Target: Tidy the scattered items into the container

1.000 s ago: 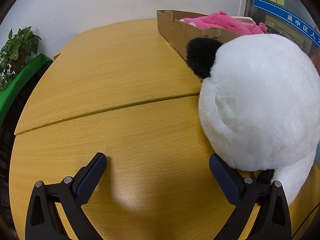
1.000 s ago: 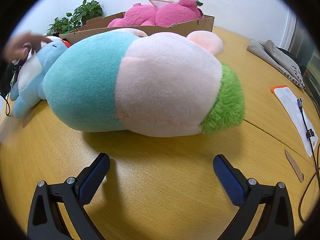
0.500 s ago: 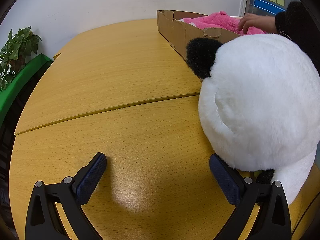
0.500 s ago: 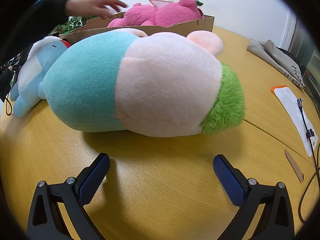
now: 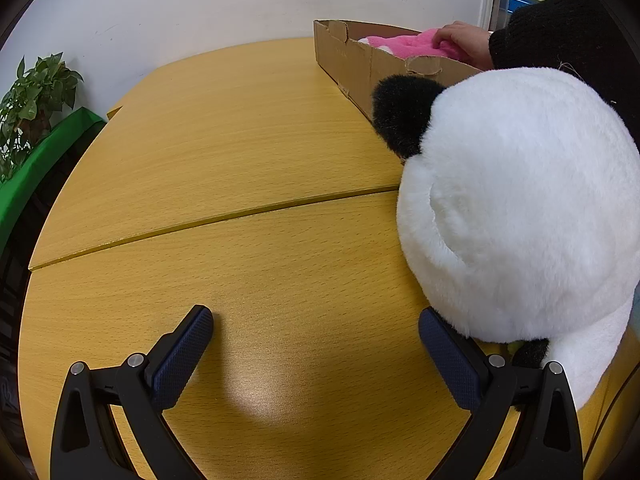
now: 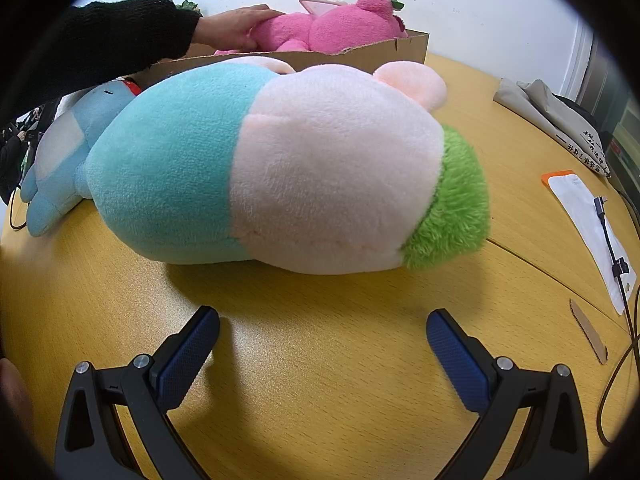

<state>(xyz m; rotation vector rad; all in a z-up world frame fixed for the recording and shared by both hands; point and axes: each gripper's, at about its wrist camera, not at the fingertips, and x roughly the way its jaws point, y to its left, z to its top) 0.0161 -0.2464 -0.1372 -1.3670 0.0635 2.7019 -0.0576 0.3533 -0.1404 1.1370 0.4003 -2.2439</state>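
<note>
Wooden bench (image 5: 240, 152) | left gripper (image 5: 316, 336) jaws wide, empty, panda plush (image 5: 520, 208) touching its right finger | right gripper (image 6: 322, 332) jaws wide, empty, near teal-pink plush (image 6: 280, 168) | cardboard box (image 5: 352, 60) behind holds pink plush (image 6: 340, 28), bare hand (image 6: 234, 26) on it

left gripper (image 5: 316, 330) jaws spread, right one touching panda plush (image 5: 516, 208).

Bear (image 6: 328, 28) lies in box (image 6: 412, 46) — behind pig (image 6: 280, 168) on table (image 6: 320, 360).
</note>
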